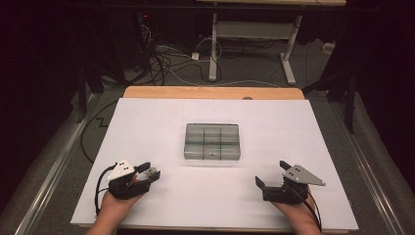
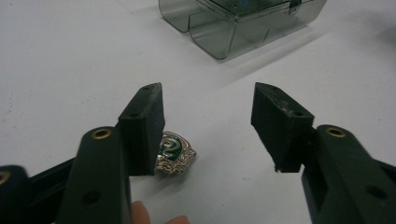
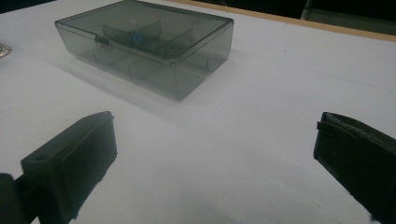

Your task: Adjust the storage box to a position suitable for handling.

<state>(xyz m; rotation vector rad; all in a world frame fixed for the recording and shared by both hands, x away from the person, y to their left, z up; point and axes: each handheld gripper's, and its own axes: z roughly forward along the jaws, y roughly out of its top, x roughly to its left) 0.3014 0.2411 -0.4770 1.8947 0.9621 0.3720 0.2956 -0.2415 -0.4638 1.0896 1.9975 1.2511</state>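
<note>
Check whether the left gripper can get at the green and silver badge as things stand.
Probably yes. The badge lies on the white sheet right beside one pad of the left gripper, partly behind it, with nothing else near. The jaws stand apart, not yet gripping it.

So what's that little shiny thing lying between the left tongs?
It is a small badge, crest-shaped, with a silvery metal-looking rim and a green face bearing a pale curled snake-like figure. It lies flat on the white table sheet, partly hidden behind one jaw of the left tongs. That jaw stands close beside it; the other is well apart, so nothing pinches it. The smoky plastic box sits farther off.
</note>
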